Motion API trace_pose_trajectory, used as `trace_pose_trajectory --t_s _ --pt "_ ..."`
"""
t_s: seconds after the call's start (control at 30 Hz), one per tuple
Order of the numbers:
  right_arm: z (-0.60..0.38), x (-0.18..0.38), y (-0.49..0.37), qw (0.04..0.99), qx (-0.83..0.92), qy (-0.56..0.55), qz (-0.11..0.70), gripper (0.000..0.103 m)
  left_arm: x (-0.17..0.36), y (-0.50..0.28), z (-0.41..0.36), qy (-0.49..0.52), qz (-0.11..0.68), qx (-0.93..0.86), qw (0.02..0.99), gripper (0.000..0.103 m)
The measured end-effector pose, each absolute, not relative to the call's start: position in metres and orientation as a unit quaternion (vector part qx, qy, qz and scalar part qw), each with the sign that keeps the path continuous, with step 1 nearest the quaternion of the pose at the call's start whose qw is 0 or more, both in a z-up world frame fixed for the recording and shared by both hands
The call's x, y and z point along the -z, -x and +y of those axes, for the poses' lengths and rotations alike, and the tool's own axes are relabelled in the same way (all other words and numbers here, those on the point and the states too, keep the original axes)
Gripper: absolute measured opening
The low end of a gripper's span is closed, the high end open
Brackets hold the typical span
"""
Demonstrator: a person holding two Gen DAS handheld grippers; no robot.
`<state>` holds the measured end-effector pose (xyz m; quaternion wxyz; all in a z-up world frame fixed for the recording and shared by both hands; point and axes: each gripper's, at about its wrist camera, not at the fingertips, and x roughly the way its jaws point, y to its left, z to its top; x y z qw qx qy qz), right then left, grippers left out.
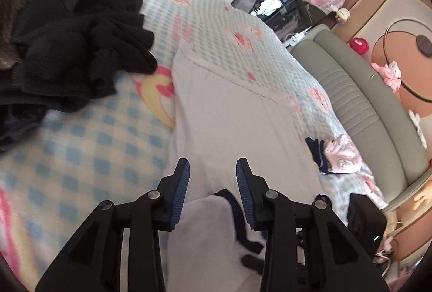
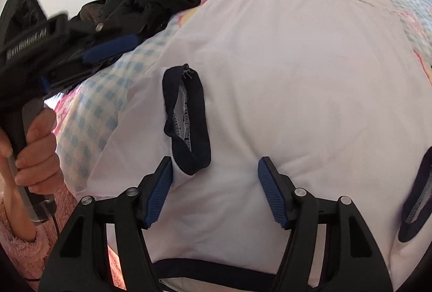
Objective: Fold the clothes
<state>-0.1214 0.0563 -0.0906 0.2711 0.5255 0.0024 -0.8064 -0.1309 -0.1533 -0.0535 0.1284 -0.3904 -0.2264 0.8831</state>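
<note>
A white T-shirt (image 2: pixel 297 76) with navy trim lies flat on the checked bedspread (image 1: pixel 81 135). Its left sleeve with a navy cuff (image 2: pixel 189 116) is folded onto the body, and a second navy cuff (image 2: pixel 415 197) shows at the right edge. My right gripper (image 2: pixel 214 165) hovers open over the shirt near the collar, nothing between its fingers. My left gripper (image 1: pixel 213 167) is open above the same white T-shirt (image 1: pixel 229 108), a navy-edged sleeve (image 1: pixel 229 200) just below it. In the right wrist view the left gripper (image 2: pixel 108 51) is held by a hand (image 2: pixel 37 151) at the left.
A heap of black clothes (image 1: pixel 75 43) lies on the bed left of the shirt, seen too as black clothes (image 2: pixel 156 0). A small folded garment (image 1: pixel 337 154) rests near the padded green headboard (image 1: pixel 364 103). A black device (image 1: pixel 367 219) sits at the bed's right edge.
</note>
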Motion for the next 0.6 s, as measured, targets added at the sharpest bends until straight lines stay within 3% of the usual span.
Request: trace_pose_trajectory --t_s 0.03,0.2,0.3,0.47,0.6 --pt "0.057 0.085 0.121 0.280 0.809 -0.517 -0.009 0.066 0.055 0.125 -0.149 0.393 -0.207 -0.887 0.128 0.025" --pt "0.037 0.088 0.131 0.292 0.801 -0.523 -0.001 0.070 0.077 0.117 -0.129 0.428 -0.134 -0.885 0.125 0.024" --pt "0.036 0.100 0.130 0.272 0.797 -0.539 0.017 0.065 0.099 0.127 -0.122 0.463 -0.100 -0.876 0.094 0.022" --pt "0.064 0.078 0.114 0.243 0.819 -0.520 0.014 0.066 0.070 0.103 -0.130 0.409 -0.162 -0.888 0.135 0.023" --pt "0.091 0.065 0.103 0.229 0.821 -0.522 -0.013 0.066 0.063 0.094 -0.121 0.404 -0.159 -0.891 0.130 0.026"
